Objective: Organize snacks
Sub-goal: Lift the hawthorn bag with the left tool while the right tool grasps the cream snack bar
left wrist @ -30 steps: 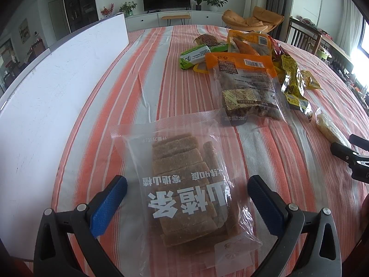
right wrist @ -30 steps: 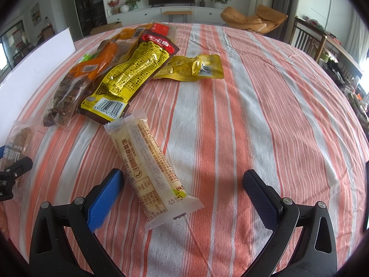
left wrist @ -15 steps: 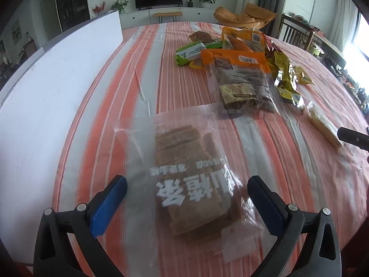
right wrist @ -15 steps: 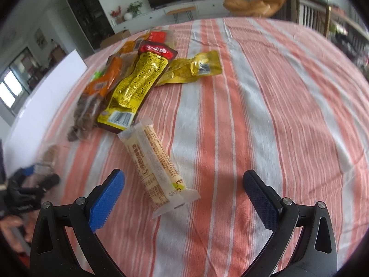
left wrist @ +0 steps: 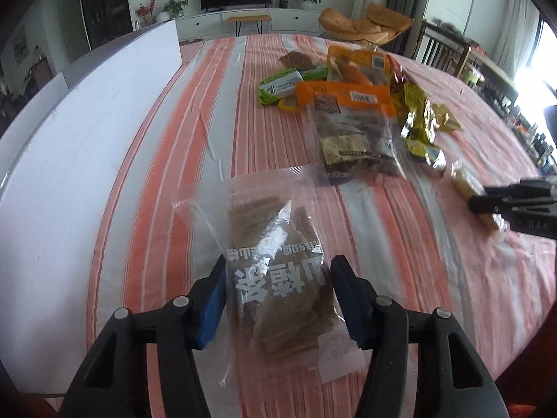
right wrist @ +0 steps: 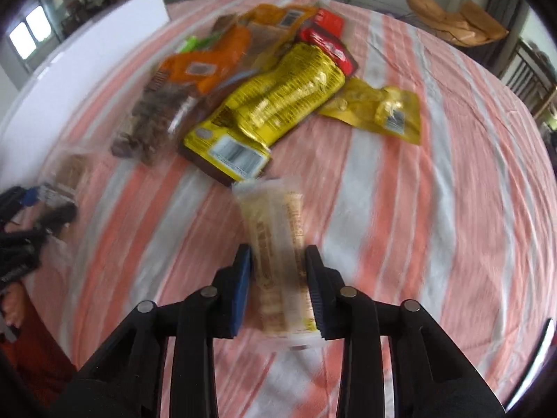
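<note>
My left gripper is shut on a clear bag of brown snack bars with white characters, which lies on the striped tablecloth. My right gripper is shut on a long pale wafer packet, blurred by motion; the right gripper also shows at the right edge of the left wrist view. The left gripper shows at the left edge of the right wrist view.
A pile of snack bags lies further back: an orange-topped clear bag, a green packet, a yellow bag and a small yellow pouch. A white board stands along the table's left side.
Both grippers have closed from wide open onto their packets. The right wrist view has swung and blurred, with the wafer packet now between the fingers.
</note>
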